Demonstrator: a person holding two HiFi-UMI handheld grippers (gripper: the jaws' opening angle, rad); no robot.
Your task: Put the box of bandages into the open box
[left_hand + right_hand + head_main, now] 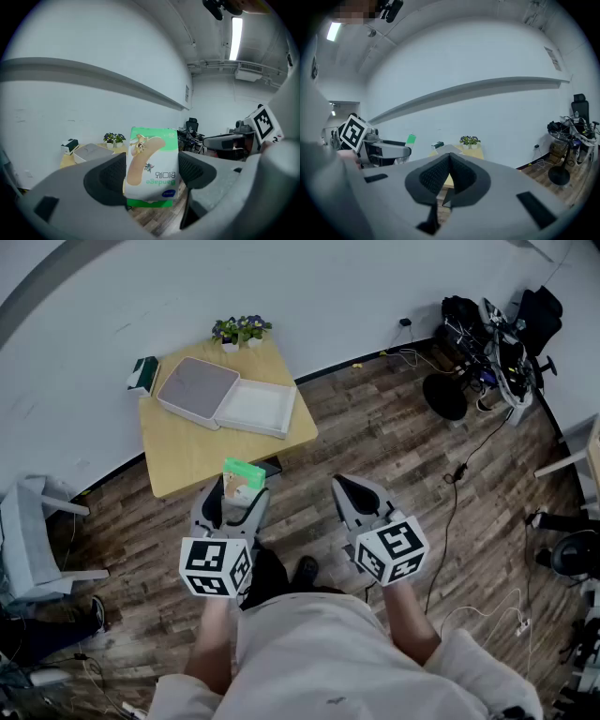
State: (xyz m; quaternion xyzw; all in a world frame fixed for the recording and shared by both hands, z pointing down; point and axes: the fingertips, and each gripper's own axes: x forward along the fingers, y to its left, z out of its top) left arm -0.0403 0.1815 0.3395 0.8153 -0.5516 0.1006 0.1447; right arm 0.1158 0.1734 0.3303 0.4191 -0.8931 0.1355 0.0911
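A green and white box of bandages [152,166] stands upright between the pads of my left gripper [152,176], which is shut on it. From the head view the bandage box [244,479] sits in my left gripper [236,498] just off the near edge of a small wooden table [187,451]. The open box [230,397], white with its lid folded out flat, lies on that table farther off. My right gripper [354,498] hangs beside the left one over the floor, shut with nothing in it; in its own view the right gripper [449,180] has its pads together.
A small potted plant [240,331] stands at the table's far edge and a dark green and white object [142,374] at its far left corner. A grey chair [33,540] is at the left. Black equipment and cables [492,352] crowd the right side of the wooden floor.
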